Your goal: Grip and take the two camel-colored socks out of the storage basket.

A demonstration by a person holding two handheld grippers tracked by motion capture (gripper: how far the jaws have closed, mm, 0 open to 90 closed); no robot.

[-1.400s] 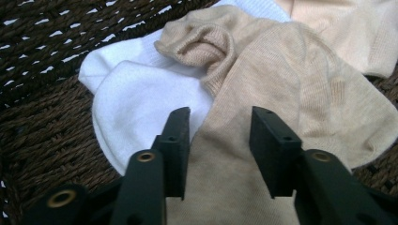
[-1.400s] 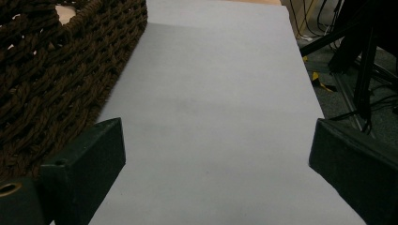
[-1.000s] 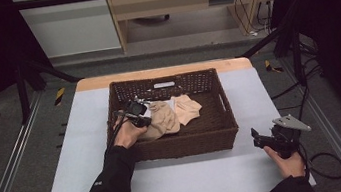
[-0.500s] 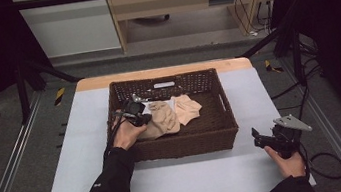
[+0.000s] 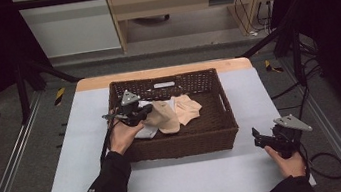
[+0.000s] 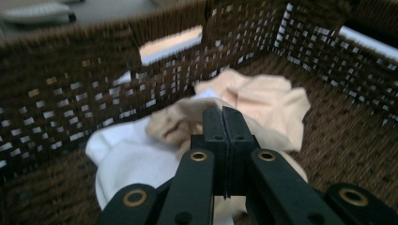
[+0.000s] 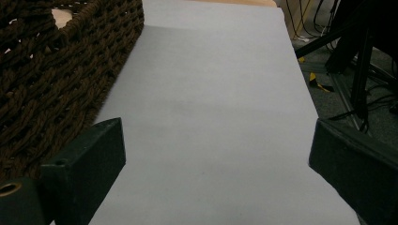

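- Sitting inside the brown wicker basket, left gripper at the left end, jaws pressed flat together in the left gripper view.
- Looks pinched on the beige cloth, but cloth between the tips not visible; can't tell for sure whether anything is held.
- Beige cloth lying straight ahead of and under the jaw tips, bunched, spreading away toward the basket's far right wall; in the high view its long axis running roughly front-to-back.
- White cloth tucked left of the jaws, partly under the beige one, against the basket wall; touching it.
- Second beige piece just beside the first, toward basket centre.
- Left hand far nearer the cloths; right gripper well apart, outside the basket near the table's front right corner, held by the right hand.
- Right jaws spread wide in the right gripper view, nothing between them, only bare white table cover; basket wall at their left.
- Probably a lift-out of the beige cloth next, upward over the near wall; judgement only.
- No brand, label or readable writing anywhere.
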